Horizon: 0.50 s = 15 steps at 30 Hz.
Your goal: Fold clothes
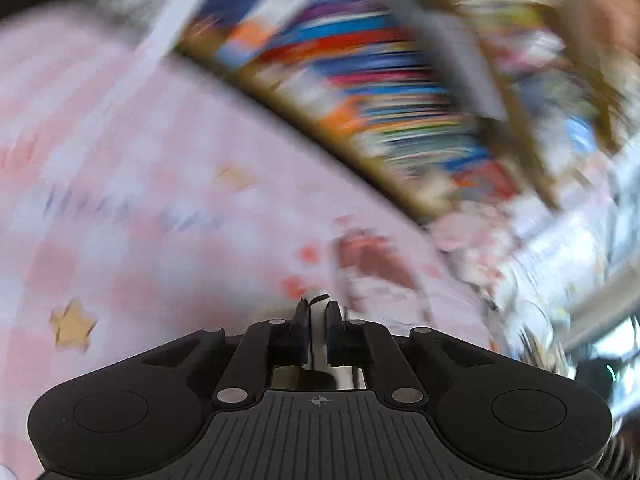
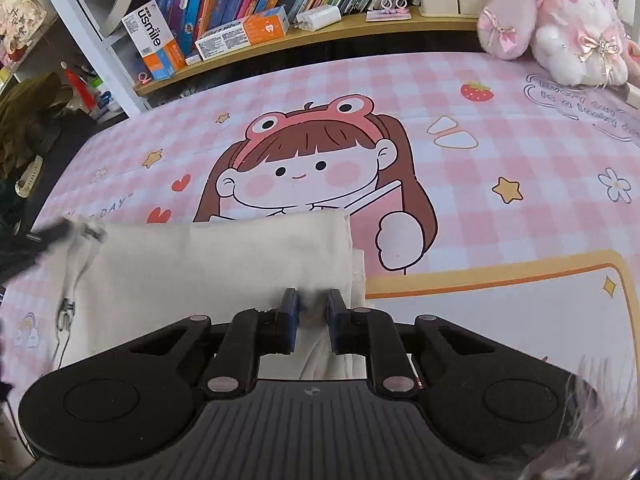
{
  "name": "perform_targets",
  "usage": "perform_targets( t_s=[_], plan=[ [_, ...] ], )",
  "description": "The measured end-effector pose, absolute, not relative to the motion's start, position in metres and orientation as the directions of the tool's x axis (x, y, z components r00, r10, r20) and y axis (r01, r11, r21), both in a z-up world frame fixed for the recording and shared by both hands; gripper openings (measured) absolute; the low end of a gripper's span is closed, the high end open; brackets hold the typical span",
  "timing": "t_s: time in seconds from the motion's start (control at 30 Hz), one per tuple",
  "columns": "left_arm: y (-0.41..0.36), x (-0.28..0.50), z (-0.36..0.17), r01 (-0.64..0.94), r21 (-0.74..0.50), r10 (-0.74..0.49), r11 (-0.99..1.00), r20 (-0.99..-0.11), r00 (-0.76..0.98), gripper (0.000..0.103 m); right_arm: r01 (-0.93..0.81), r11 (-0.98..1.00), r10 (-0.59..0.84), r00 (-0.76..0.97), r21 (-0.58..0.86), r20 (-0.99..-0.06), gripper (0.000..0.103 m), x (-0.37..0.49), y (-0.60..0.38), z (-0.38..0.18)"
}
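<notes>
Your right claw (image 2: 313, 307) pinches a bunched edge of the cream garment (image 2: 208, 256), its jaws drawn close on the fabric. The garment lies flat on the desk (image 2: 500, 128), spread leftward from that claw across the pink checked cartoon mat (image 2: 460, 152). Your left claw (image 1: 318, 312) is pressed together on a thin white piece with black marks, apparently the garment's far corner; this view is heavily motion-blurred. In the right view that claw (image 2: 48, 236) appears as a dark blur touching the garment's left end. A bookshelf (image 2: 320, 28) runs behind the desk; a plush toy (image 2: 560, 24) sits on its far right corner, well apart from the garment.
</notes>
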State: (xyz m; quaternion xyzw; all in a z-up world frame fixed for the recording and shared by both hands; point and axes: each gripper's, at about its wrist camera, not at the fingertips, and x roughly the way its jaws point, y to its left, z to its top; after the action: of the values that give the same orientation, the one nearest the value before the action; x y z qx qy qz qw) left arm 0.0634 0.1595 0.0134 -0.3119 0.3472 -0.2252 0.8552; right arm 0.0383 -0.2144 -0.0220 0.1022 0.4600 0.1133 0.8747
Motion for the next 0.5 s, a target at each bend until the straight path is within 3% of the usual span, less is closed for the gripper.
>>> perform_targets(
  t_s=[0.33, 0.5],
  plan=[
    [0.183, 0.074, -0.018, -0.008, -0.767, -0.583, 0.642, -0.494, 0.645, 0.016, -0.111, 0.956, 0.285, 0.559, 0.27, -0.778, 0.015, 0.039, -0.213, -0.024],
    [0.179, 0.057, -0.008, 0.026, -0.704, -0.559, 0.709, -0.54, 0.629, 0.02, -0.101, 0.953, 0.292, 0.56, 0.286, -0.775, 0.016, 0.039, -0.214, -0.024]
  ],
)
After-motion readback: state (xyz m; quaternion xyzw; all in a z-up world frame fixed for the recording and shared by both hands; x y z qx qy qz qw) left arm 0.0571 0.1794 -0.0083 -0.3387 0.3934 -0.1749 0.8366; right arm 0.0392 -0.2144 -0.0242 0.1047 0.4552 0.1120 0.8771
